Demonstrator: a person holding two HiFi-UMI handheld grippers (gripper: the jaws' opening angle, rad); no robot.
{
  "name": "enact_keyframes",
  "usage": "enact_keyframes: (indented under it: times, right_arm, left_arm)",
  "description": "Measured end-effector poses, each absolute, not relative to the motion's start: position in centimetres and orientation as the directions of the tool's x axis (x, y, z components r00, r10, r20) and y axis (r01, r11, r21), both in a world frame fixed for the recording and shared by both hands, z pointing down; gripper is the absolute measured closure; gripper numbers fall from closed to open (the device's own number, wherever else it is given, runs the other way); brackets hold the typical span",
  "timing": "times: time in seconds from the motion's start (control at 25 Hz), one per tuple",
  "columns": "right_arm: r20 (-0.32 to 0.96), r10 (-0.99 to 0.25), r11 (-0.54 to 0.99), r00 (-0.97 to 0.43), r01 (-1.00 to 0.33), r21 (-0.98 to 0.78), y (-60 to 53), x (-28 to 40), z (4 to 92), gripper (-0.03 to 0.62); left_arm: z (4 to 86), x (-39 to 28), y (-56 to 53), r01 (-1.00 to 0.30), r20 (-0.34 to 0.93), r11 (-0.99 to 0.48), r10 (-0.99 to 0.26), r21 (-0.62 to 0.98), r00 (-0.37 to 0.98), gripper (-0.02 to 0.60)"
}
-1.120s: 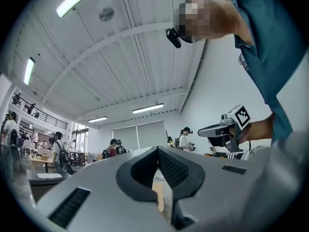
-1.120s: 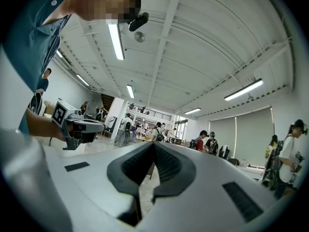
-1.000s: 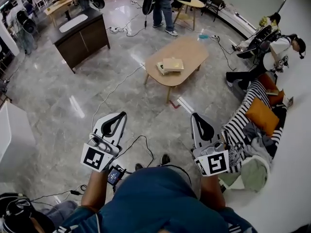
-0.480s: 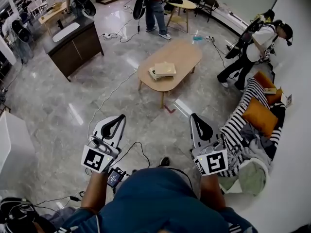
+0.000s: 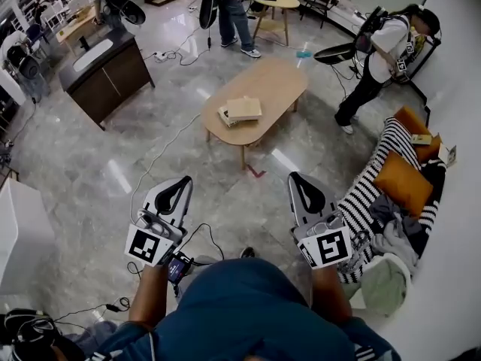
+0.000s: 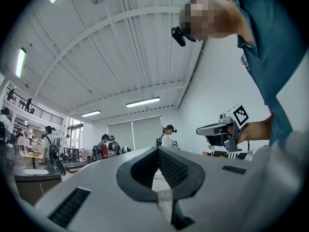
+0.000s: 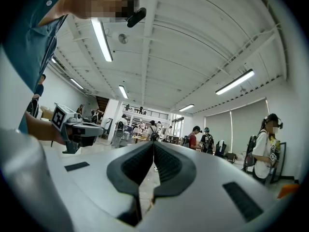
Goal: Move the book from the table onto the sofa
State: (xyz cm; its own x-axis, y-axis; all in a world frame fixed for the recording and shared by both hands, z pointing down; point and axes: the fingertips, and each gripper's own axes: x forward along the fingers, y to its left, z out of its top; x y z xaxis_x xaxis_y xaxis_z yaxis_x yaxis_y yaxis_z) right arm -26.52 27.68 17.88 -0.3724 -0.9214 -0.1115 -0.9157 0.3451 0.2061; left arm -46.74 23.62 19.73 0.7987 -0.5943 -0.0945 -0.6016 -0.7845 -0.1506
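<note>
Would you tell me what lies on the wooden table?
A tan book rests on a paler flat thing on the table; the part beneath the book is hidden.

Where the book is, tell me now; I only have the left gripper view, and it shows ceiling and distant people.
Observer: The book lies on the oval wooden table, ahead of both grippers, toward the table's nearer end.
Operator: Give me the sofa.
Observer: The sofa, under a striped cover, stands to the right, beside the right gripper. An orange cushion and heaped clothes lie on it.
Operator: Report the right jaws.
Observer: Shut, pads together, nothing between them.
</note>
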Motion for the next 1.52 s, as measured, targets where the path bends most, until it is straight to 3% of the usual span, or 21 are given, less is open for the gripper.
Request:
enact_keyframes:
  times: [0.6, 1.52]
  right_arm:
    - [-0.078, -0.958, 0.261, -0.277, -0.950, 0.172, 23.2, -23.0, 19.1, 0.579]
    - [-0.062, -0.992, 0.091, -0.106, -0.974, 0.208, 12.8, -27.7, 18.1, 0.579]
  left_arm:
    - [20.6, -42.8, 17.4, -0.505, -0.057, -0.853, -0.502, -0.133, 0.863, 0.577]
    - [20.7, -45.7, 3.2, -0.356, -0.096, -0.930, -0.347, -0.091, 0.933, 0.577]
